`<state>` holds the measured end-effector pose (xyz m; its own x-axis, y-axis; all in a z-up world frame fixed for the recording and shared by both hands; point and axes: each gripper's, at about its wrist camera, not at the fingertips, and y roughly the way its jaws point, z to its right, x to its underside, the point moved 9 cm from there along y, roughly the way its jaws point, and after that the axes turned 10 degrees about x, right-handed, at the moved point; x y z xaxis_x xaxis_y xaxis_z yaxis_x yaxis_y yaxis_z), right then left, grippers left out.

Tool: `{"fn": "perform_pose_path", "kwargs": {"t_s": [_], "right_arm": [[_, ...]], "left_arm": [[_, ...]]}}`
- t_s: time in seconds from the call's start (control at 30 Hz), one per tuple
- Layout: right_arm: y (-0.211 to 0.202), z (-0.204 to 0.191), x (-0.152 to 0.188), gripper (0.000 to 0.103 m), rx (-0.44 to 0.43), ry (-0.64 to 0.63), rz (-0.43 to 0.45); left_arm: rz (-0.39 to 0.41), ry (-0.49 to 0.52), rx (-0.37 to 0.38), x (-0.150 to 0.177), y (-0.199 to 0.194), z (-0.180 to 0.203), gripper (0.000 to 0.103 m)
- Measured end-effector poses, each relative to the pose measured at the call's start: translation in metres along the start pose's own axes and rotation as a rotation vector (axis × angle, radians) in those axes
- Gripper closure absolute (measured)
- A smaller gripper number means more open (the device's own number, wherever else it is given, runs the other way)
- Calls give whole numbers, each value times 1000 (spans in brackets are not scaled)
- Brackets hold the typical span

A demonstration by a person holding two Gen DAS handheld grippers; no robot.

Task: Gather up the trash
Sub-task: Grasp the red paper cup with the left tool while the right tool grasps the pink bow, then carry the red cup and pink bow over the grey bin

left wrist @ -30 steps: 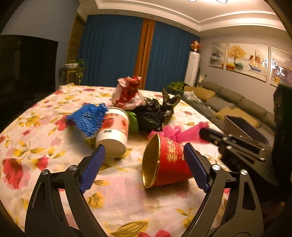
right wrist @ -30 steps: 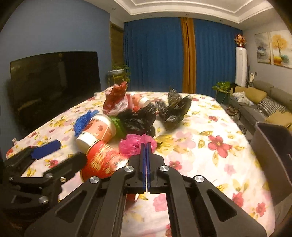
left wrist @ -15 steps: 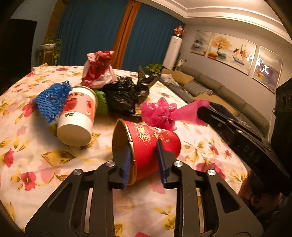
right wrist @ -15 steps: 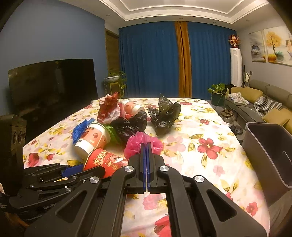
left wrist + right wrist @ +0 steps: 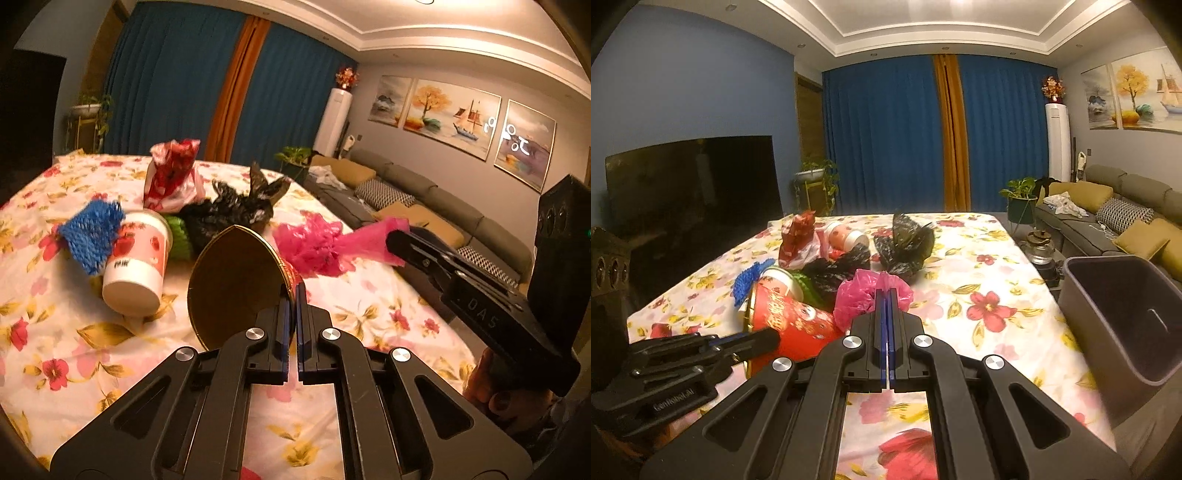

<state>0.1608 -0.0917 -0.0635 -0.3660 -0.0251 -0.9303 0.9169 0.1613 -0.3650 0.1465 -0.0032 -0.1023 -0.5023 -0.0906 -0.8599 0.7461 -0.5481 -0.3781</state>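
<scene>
A red paper cup point(image 5: 232, 284) with a gold inside faces the left wrist camera mouth-first. My left gripper point(image 5: 293, 291) is closing its jaws tight on the cup's rim wall, and the pads press on it. In the right wrist view the same cup point(image 5: 792, 321) hangs tilted from the left gripper point(image 5: 768, 338) just above the floral tablecloth point(image 5: 982, 258). My right gripper point(image 5: 887, 295) is shut on a crumpled pink plastic bag point(image 5: 857, 295). That pink bag point(image 5: 314, 247) hangs off the right gripper point(image 5: 395, 238) just above the cloth.
A pink-and-white cup point(image 5: 138, 266) lies beside a blue foam net point(image 5: 92, 236). Behind them are black bags point(image 5: 229, 218) and a red-and-white bag point(image 5: 171, 181). A grey bin point(image 5: 1126, 314) stands off the table's right edge. A sofa point(image 5: 1137, 206) runs along the right wall.
The left jaws went from wide open around the red cup to shut on its rim, and the cup tipped up off the cloth. The right gripper rose with the pink bag.
</scene>
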Motion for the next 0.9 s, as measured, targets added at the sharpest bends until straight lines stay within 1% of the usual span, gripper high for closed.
{"fn": "perform_pose_path", "kwargs": {"t_s": [0.17,0.37,0.5,0.6,0.77,0.9], "right_arm": [[-15,23,-12,102,43,12,43],[-34,63,-28,102,121,29,100],[-49,99,-38,102,192,46,140],[-59,128,-43,102,252,66,166],[-72,177,-47,102,351,105,192],[-80,216,-46,102,426,131,206]], "left_arm": [[24,35,-16,-14,1,16,101],[28,76,2,-30,16,47,101],[33,114,41,-41,31,75,101],[33,157,84,-49,49,106,101],[36,224,160,-60,80,157,101],[34,246,209,-64,105,188,101]]}}
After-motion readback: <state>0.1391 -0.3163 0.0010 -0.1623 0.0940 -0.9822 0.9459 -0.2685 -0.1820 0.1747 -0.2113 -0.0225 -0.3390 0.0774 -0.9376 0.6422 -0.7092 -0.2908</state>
